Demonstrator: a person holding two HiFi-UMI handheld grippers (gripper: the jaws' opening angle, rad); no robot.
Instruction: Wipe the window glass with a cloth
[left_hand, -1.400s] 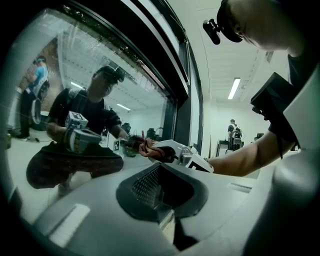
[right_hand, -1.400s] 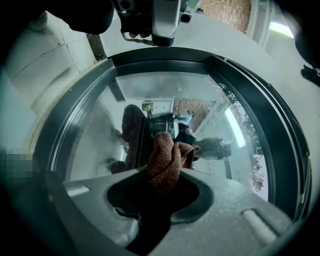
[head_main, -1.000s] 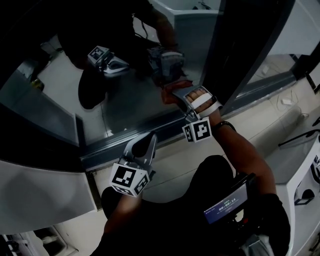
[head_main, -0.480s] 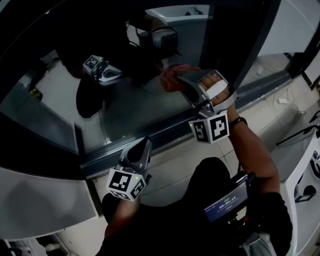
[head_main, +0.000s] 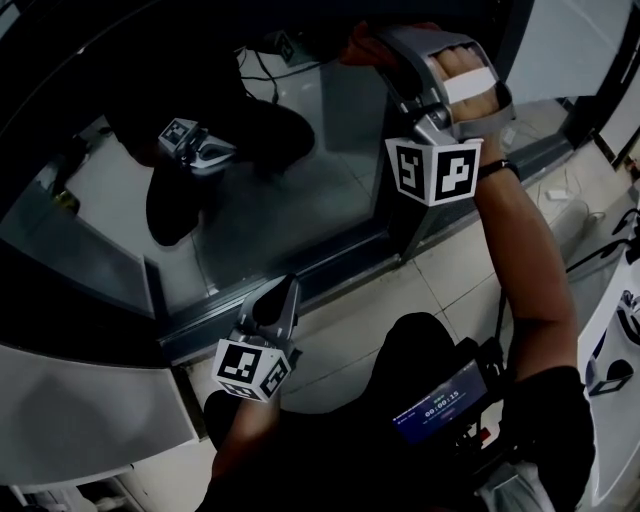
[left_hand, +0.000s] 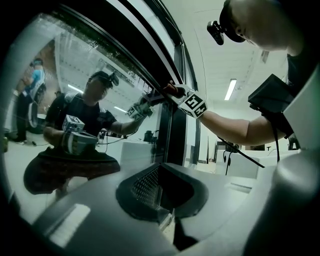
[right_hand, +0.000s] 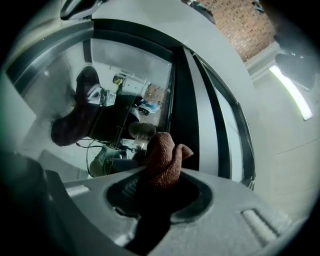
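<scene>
Our right tongs (right_hand: 160, 187) squeeze the crumpled red-brown cloth (right_hand: 162, 157) at the clear window glass (right_hand: 125, 75), beside its dark frame (right_hand: 182, 110); our left tongs (left_hand: 162, 202) are closed, empty.

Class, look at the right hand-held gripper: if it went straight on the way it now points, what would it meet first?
Probably the window glass: the cloth clamped in the right hand-held gripper leads, aimed at the pane beside the dark frame post. Whether cloth touches glass is unclear.
</scene>
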